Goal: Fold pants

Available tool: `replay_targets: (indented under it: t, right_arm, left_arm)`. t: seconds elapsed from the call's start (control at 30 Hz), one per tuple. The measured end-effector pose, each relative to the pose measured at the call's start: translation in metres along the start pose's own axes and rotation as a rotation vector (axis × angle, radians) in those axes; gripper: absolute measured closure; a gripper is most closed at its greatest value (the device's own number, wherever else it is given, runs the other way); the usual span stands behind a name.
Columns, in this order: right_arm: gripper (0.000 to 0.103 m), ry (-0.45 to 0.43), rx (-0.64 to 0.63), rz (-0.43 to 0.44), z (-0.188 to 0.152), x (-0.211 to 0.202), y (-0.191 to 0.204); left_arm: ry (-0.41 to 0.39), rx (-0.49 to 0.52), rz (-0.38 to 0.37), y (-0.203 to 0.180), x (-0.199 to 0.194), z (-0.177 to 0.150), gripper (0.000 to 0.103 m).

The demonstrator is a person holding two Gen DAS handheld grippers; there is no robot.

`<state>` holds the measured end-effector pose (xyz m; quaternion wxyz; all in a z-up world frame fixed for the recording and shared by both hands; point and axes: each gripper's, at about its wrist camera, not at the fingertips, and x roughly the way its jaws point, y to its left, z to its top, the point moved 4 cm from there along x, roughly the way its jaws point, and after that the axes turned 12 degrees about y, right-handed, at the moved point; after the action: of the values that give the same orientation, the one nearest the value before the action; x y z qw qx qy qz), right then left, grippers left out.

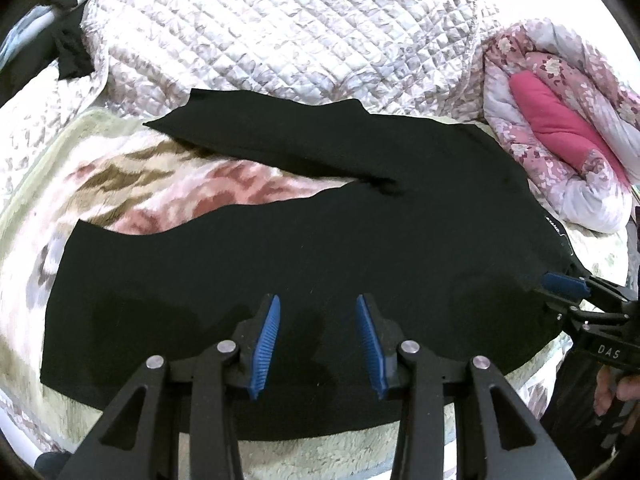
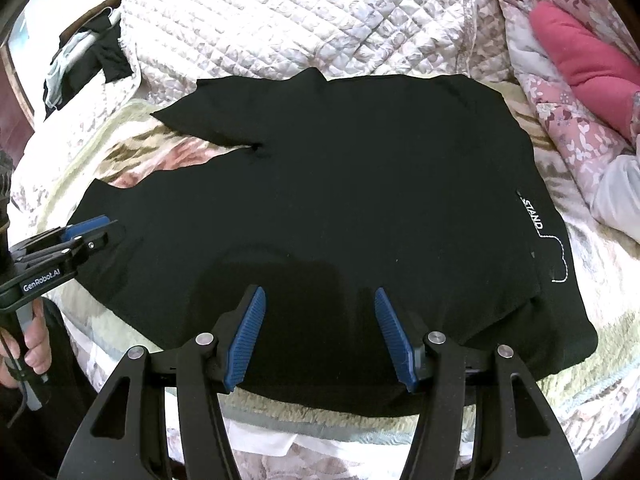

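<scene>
The black pants (image 2: 340,200) lie spread on the bed (image 2: 280,20) under both empty, parted jaws: left hand-held gripper (image 1: 318,344) narrower, right hand-held gripper (image 2: 320,338) wider. Soft, limp, light; likely best pinched at the near hem and waistband.

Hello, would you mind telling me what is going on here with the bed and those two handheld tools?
A person is folding black pants spread on a patterned blanket on a bed, with a handheld tool in each hand. Both the left tool and the right tool are open above the near side of the pants, gripping nothing. The two legs lie apart, so no fold shows yet. A rolled floral quilt sits to one side.
</scene>
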<state>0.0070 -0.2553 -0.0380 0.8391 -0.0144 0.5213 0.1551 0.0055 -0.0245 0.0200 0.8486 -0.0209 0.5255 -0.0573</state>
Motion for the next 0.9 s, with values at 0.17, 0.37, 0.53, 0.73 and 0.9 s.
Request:
replay_targets:
  t: [0.17, 0.37, 0.53, 0.73, 0.9]
  right_arm:
    - [0.045, 0.001, -0.004, 0.001, 0.01, 0.004, -0.004]
    - [0.045, -0.014, -0.038, 0.011, 0.046, 0.006, -0.01]
    - [0.038, -0.038, -0.083, 0.012, 0.099, 0.009, -0.021]
    - [0.037, -0.049, -0.174, -0.042, 0.163, 0.03, -0.037]
    - [0.037, -0.031, -0.2, -0.046, 0.206, 0.061, -0.057]
  left_arm:
    - [0.002, 0.001, 0.0, 0.0, 0.002, 0.005, 0.061]
    - [0.011, 0.023, -0.005, 0.007, 0.013, 0.031, 0.06]
    - [-0.026, 0.054, 0.004, 0.019, 0.02, 0.077, 0.052]
    - [-0.052, 0.071, 0.031, 0.042, 0.045, 0.148, 0.045]
    - [-0.062, 0.078, 0.075, 0.061, 0.079, 0.199, 0.043]
